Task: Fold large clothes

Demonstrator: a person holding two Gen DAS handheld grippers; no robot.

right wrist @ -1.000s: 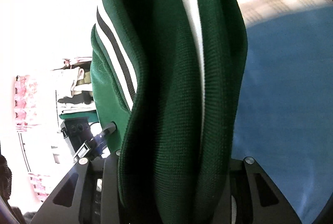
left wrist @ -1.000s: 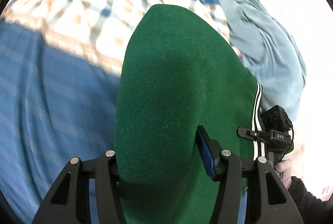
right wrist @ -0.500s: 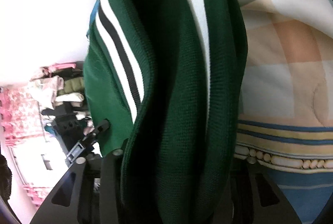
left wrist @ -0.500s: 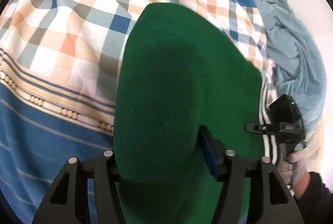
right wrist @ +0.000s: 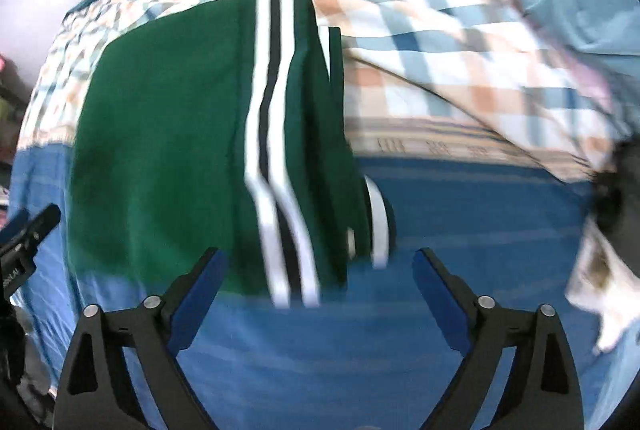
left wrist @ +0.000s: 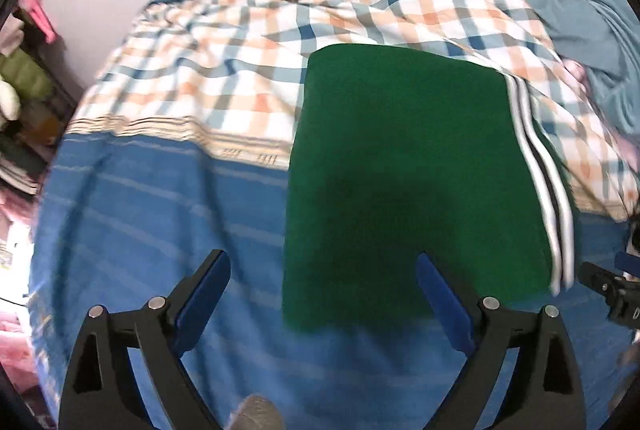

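A folded dark green garment with white and black stripes along its right edge lies flat on the bed. It also shows in the right wrist view, stripes near its right side. My left gripper is open and empty, just short of the garment's near edge. My right gripper is open and empty, near the striped corner. The right gripper's tip shows at the left wrist view's right edge.
The bed has a blue striped sheet and a checked quilt behind the garment. A light blue garment lies crumpled at the back right. A white and dark object sits at the right. Clutter stands left of the bed.
Both grippers were shut on the green garment, holding it up. They have let go, and it now lies flat on the bed. Both grippers have opened and pulled back.
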